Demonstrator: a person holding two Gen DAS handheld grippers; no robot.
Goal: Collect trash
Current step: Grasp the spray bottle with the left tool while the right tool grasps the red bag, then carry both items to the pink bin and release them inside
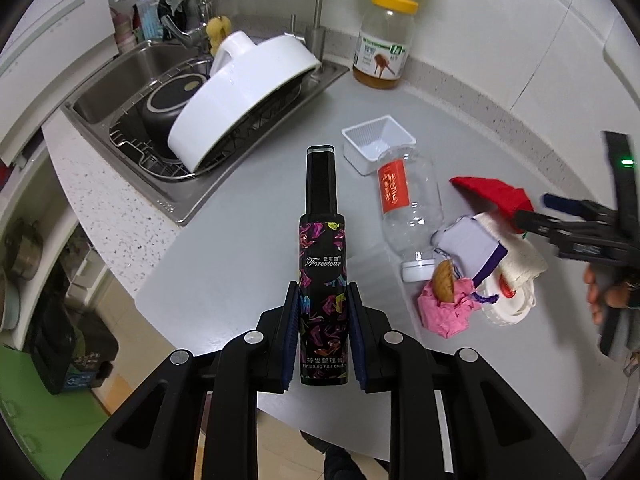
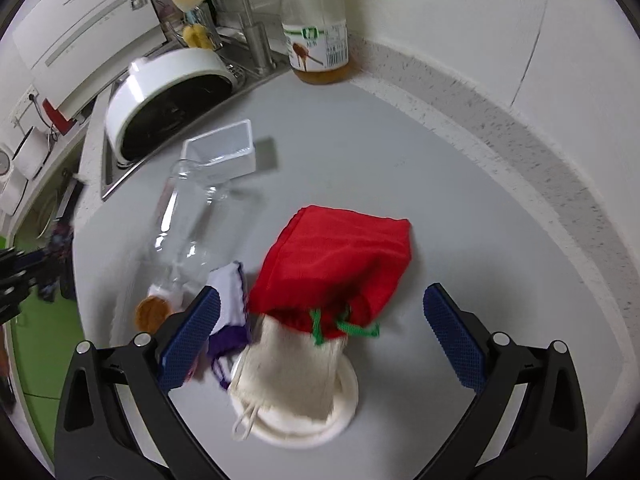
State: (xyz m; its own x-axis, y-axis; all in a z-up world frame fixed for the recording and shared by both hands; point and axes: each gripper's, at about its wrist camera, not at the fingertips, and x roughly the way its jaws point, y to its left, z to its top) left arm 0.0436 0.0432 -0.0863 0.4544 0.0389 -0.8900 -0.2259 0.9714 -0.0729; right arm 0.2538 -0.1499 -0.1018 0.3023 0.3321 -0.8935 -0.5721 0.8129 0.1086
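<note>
Left gripper (image 1: 323, 328): jaws clenched on the tube (image 1: 323, 268), held clear above the desk (image 1: 248, 208). Right gripper (image 2: 320, 340): jaws released, straddling the red pouch (image 2: 340, 256) in the trash pile. Step: picking up. Next, likely: close on the pouch.

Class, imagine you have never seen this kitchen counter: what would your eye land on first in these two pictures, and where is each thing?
First, the black hair cream tube with bright patterns, clamped upright in the left gripper above the grey countertop. Next, the red drawstring pouch in the litter pile, lying partly over a cream pouch, with the right gripper open around both. Behind, a clear empty bottle lies on its side.
</note>
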